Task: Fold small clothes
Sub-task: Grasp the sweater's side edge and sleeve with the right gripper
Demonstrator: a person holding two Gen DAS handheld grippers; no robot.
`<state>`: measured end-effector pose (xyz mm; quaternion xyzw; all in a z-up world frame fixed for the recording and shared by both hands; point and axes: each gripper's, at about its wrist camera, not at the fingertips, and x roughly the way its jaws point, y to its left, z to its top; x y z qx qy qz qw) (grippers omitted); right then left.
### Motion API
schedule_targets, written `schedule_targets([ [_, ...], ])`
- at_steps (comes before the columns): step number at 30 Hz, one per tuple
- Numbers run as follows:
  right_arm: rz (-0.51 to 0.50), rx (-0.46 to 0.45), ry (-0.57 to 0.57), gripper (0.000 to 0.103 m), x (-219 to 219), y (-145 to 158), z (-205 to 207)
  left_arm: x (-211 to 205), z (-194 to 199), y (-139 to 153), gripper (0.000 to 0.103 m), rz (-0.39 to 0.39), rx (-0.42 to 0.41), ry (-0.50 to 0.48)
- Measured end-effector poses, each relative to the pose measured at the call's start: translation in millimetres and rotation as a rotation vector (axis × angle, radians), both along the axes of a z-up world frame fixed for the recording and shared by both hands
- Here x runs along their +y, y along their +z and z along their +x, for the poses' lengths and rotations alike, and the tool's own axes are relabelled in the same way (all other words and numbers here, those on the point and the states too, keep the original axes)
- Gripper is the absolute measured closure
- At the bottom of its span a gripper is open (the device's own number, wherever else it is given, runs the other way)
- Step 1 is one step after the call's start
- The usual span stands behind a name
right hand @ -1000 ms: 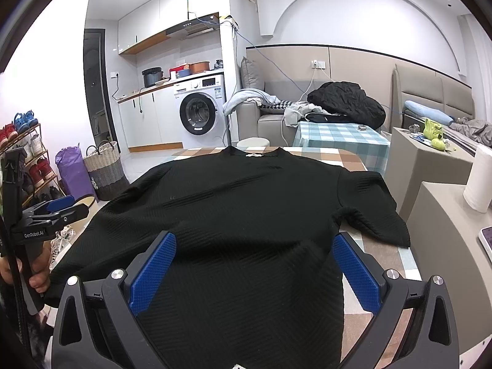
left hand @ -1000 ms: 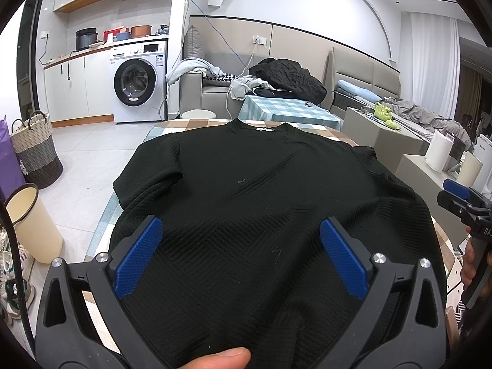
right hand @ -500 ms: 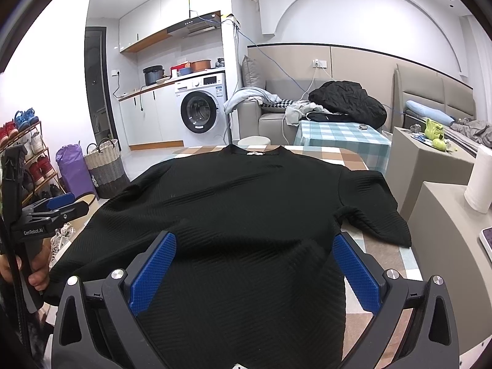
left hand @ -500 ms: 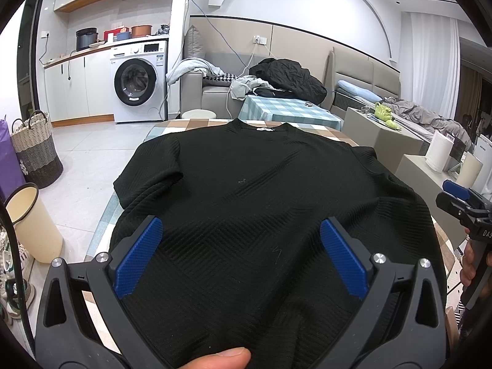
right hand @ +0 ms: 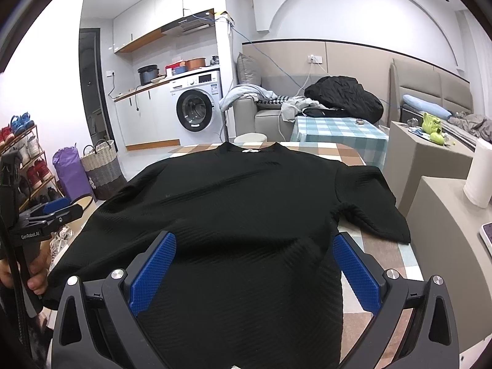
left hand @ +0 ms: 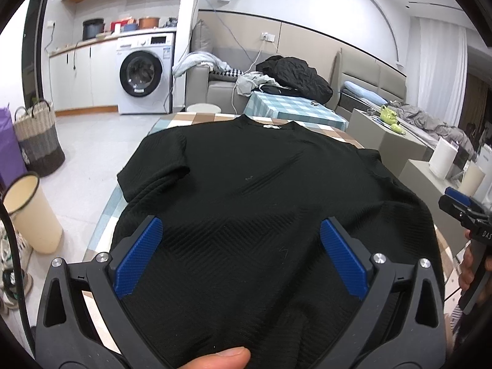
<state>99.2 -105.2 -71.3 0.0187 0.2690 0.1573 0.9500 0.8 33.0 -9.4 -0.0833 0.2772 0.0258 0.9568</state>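
A black short-sleeved knit top [left hand: 246,190] [right hand: 240,203] lies spread flat on a checked table [left hand: 196,120] [right hand: 381,264], collar at the far end, hem nearest me. My left gripper [left hand: 241,253] hovers open over the hem's left part, blue pads wide apart with only flat cloth between them. My right gripper [right hand: 253,269] stands open over the hem's right part. A thumb [left hand: 227,357] rests at the bottom edge of the left wrist view. Each gripper also shows at the edge of the other's view, the right gripper [left hand: 464,206] and the left gripper [right hand: 52,212], held by a hand.
A cream bin [left hand: 30,212] and a woven basket [left hand: 38,138] stand on the floor to the left. Beige cabinets with paper rolls [right hand: 476,172] flank the right side. Beyond the table are a checked small table [right hand: 338,129], a sofa with clothes and a washing machine [left hand: 143,73].
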Motion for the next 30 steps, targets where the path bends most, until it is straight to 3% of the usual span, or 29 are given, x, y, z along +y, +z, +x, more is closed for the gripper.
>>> schedule_targets([
  [11,0.051,0.041,-0.03,0.0,-5,16,7,12,4,18,0.001,0.02,0.001,0.011],
  [14,0.071,0.072,-0.099,0.0,-12,24,18,17,15,27,0.001,0.029,0.014,0.029],
  [18,0.243,0.156,-0.19,0.0,-42,21,42,24,33,31,0.001,0.009,0.023,0.032],
  [23,0.328,0.216,-0.3,0.002,-69,5,67,41,68,26,0.001,-0.039,0.06,0.031],
  [26,0.398,0.246,-0.36,0.004,-89,-8,83,50,87,19,0.012,-0.053,0.082,0.039],
  [28,0.444,0.265,-0.411,0.006,-108,-18,93,56,99,14,0.025,-0.054,0.099,0.041],
  [30,0.465,0.291,-0.485,0.018,-130,-30,103,65,111,8,0.035,-0.057,0.111,0.058],
])
